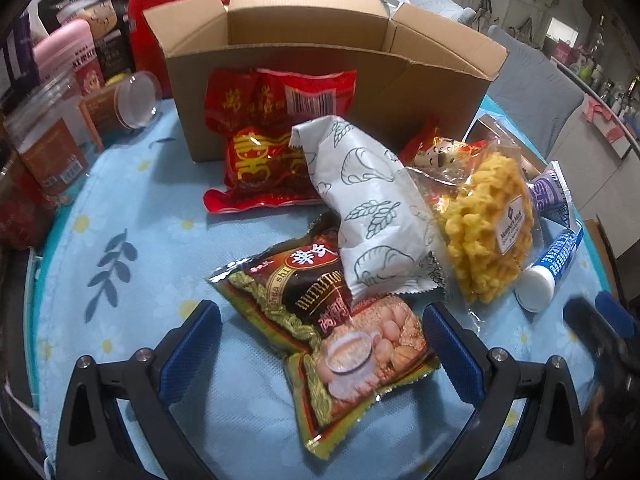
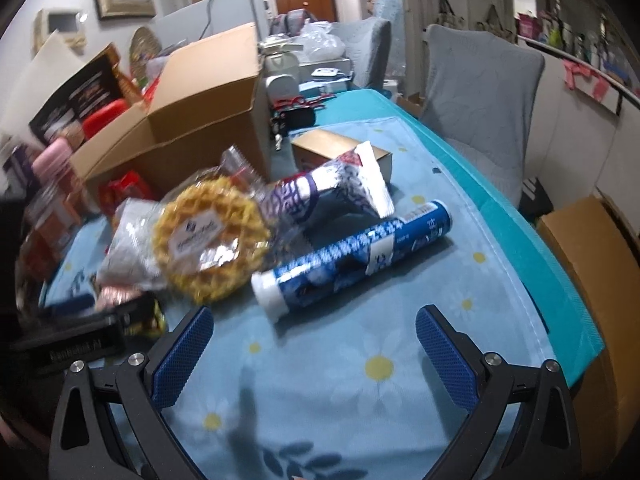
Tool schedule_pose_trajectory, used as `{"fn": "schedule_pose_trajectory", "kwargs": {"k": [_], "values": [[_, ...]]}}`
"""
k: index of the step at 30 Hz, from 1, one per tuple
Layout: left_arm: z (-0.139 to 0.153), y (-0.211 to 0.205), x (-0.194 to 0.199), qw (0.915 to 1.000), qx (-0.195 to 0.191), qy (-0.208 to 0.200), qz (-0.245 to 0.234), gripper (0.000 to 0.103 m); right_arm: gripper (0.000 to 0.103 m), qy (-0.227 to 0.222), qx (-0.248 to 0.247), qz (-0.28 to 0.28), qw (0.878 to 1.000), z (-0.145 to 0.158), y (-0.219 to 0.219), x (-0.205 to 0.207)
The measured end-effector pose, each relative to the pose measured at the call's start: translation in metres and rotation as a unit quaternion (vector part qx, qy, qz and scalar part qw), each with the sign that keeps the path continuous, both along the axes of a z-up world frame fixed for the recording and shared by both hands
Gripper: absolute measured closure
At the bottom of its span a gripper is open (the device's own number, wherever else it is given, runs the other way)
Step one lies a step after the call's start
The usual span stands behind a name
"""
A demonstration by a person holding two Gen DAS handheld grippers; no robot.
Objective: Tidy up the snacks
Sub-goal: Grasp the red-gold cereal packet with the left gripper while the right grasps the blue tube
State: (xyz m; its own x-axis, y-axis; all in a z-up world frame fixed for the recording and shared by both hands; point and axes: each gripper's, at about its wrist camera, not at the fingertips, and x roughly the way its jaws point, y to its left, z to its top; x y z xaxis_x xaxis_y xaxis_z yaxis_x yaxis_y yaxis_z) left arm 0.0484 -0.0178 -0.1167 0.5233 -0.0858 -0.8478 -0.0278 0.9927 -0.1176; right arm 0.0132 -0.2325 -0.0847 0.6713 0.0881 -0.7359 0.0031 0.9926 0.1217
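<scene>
An open cardboard box point(image 1: 320, 80) stands at the back of the blue flowered tablecloth point(image 1: 132, 208). In front of it lie a red packet point(image 1: 260, 140), a white pouch with leaf drawings point(image 1: 372, 208), a brown drink-mix packet point(image 1: 344, 352), a bagged yellow waffle snack point(image 1: 488, 224) and a blue tube with a white cap point(image 1: 552, 268). My left gripper point(image 1: 320, 316) is open, its fingers either side of the brown packet. My right gripper point(image 2: 314, 320) is open just short of the blue tube point(image 2: 352, 256), beside the waffle point(image 2: 212, 236) and a purple-white packet point(image 2: 340, 188).
Jars and tins point(image 1: 52, 136) crowd the left side. A small brown box point(image 2: 340, 148) sits behind the purple packet. Grey chairs point(image 2: 480, 100) and a cardboard carton point(image 2: 592, 276) stand past the table's right edge point(image 2: 520, 216). The left gripper's body point(image 2: 68, 344) shows at the right wrist view's left.
</scene>
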Motion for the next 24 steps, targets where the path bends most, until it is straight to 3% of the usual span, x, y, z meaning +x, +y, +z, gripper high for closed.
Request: {"fn": "schedule_pose_trajectory", "kwargs": {"k": [12,14,20,21,24], "values": [[0.008,0.033,-0.017,0.9986,0.051,-0.005,0.012,0.000,0.001,0.018,0.001,-0.065,0.998,-0.013,-0.009,0.033],[0.011,0.037,-0.021,0.9986,0.050,-0.015,0.011,0.000,0.007,0.027,0.009,-0.065,0.997,-0.018,-0.010,0.035],[0.005,0.034,-0.011,0.9987,0.047,-0.021,-0.005,0.000,0.038,0.038,0.018,-0.060,0.997,-0.023,-0.011,0.033],[0.004,0.032,-0.006,0.9986,0.050,-0.017,-0.005,0.000,0.048,0.039,0.021,-0.061,0.997,-0.022,-0.012,0.032],[-0.004,0.034,0.002,0.9995,0.031,0.002,0.000,0.012,0.062,0.042,0.024,-0.062,0.997,-0.021,-0.017,0.026]]}}
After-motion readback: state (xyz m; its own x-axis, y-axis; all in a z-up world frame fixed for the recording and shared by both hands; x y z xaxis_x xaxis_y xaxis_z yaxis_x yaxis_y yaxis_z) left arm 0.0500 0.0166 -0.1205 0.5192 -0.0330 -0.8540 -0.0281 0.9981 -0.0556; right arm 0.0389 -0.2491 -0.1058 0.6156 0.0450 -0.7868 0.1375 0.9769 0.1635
